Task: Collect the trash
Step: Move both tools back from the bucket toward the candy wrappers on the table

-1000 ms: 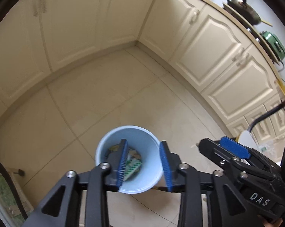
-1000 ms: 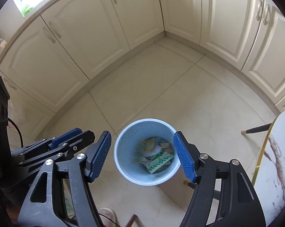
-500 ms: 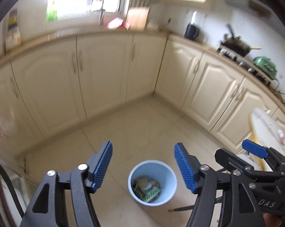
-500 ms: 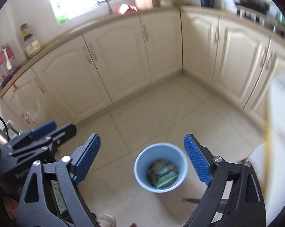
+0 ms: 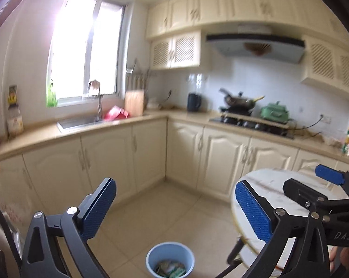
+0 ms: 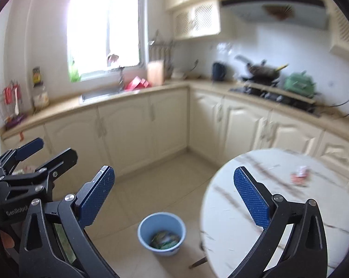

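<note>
Blue bin [image 6: 161, 232] now small, at 6 o'clock in both views; a second ago it filled the frame between jaws. Both cameras lifted from floor to room level. Left gripper [image 5: 175, 210] released, jaws wide, nothing held. Right gripper [image 6: 174, 195] likewise released, bare. Bin holds wrappers [image 6: 165, 239]: last drop looks done, next pickup pending. Round marble worktop [image 6: 278, 208] at 3 o'clock; small red scrap [image 6: 300, 177] on it, blurred, likely next trash. Beige tiled floor [image 6: 169, 185], cream cabinets, sink [image 5: 82, 121] under window, stove at 1 o'clock.

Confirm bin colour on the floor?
Light blue bin, trash inside; it shows best in the right wrist view.
</note>
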Demonstrator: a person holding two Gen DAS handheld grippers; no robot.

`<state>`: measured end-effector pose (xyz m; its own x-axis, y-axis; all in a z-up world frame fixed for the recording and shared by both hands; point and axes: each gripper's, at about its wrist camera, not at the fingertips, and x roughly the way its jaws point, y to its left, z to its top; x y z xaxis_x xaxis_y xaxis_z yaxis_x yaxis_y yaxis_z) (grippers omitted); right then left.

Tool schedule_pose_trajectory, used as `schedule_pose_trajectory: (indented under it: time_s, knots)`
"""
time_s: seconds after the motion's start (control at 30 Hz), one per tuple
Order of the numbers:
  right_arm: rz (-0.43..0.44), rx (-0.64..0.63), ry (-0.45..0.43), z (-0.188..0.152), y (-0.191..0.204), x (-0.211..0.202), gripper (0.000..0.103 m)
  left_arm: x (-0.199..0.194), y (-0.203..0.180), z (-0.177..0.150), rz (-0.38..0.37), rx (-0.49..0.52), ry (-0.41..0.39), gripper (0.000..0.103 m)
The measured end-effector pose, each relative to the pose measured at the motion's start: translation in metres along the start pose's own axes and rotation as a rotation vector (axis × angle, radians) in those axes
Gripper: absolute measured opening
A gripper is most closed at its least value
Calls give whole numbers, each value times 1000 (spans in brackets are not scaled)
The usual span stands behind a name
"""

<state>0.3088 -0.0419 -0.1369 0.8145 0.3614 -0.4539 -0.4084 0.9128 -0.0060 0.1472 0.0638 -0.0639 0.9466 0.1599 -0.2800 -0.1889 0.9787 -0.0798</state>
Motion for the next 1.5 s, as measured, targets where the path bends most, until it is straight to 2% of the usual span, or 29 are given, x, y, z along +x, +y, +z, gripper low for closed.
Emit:
schedule_pose_trajectory:
  time_s: [0.13, 0.23, 0.3, 0.37, 0.43, 0.6, 0.7, 0.8, 0.97, 1.1, 1.27, 1.4, 1.43, 1.5]
  knots:
    - [-75, 7, -103, 13, -12, -63, 103, -53, -28, -7, -39, 37, -90, 102]
    - [-110, 16, -157, 17, -21, -98, 103, -85, -28, -23, -59, 51, -144, 102]
    - [-140, 19, -191, 18, -26, -119, 103, -128, -6, -50, -65, 49, -183, 102]
    - [-169, 25, -223, 19, -34, -140, 103, -139, -11, -57, -59, 55, -221, 102]
    - [-196, 29, -251, 19, -42, -158, 103, -162, -2, -93, -72, 61, -237, 102]
    - [-271, 67, -288, 15, -78, -184, 103, -157, -19, -121, -106, 82, -227, 102]
    - [-334, 96, -281, 13, -109, -189, 103, -139, -28, -122, -123, 100, -199, 102]
    - [-378, 126, -256, 10, -138, -188, 103, -108, -47, -108, -141, 118, -165, 102]
    - [-408, 171, -194, 5, -185, -165, 103, -45, -79, -90, -178, 155, -76, 102]
    - [-419, 199, -99, 4, -229, -121, 103, 19, -100, -70, -211, 170, 22, 102]
    - [-394, 264, 106, -7, -295, -27, 103, 98, -117, -66, -209, 191, 155, 102]
    - [-358, 308, 230, -23, -340, 49, 103, 151, -120, -62, -166, 225, 211, 102]
    - [-354, 314, 272, -29, -351, 72, 103, 166, -128, -52, -161, 226, 223, 102]
    - [-349, 326, 344, -38, -369, 110, 99, 189, -128, -50, -147, 221, 249, 102]
